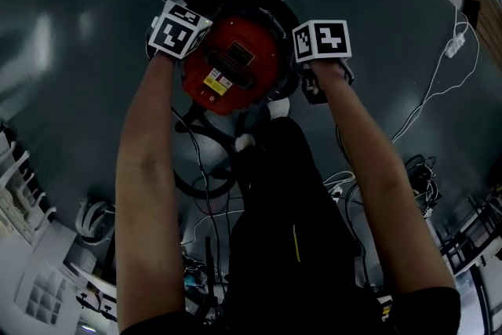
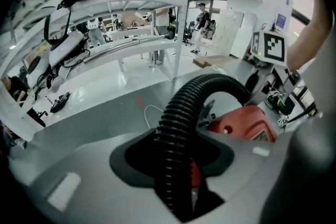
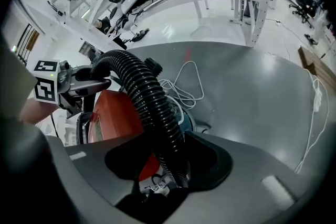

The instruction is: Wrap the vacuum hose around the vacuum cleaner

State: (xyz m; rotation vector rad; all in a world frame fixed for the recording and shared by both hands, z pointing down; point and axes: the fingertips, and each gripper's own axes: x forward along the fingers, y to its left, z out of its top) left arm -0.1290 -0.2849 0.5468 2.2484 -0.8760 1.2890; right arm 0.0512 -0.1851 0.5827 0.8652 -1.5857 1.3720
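The red vacuum cleaner (image 1: 231, 63) stands on the dark floor below me. Its black ribbed hose (image 1: 276, 12) arcs over the far side of the body. My left gripper (image 1: 174, 43) is at the vacuum's left side and my right gripper (image 1: 318, 73) at its right side. In the left gripper view the hose (image 2: 181, 128) runs between the jaws of the left gripper (image 2: 178, 181), which is shut on it, with the red body (image 2: 241, 123) just beyond. In the right gripper view the hose (image 3: 149, 97) passes through the right gripper (image 3: 168, 176) the same way.
A white cable (image 1: 439, 82) trails over the floor at the right, and a looped one (image 3: 184, 81) lies beyond the vacuum. Tangled cords (image 1: 204, 192) lie near my feet. White metal workbenches (image 2: 131, 44) line the far side, where a person (image 2: 201, 23) stands.
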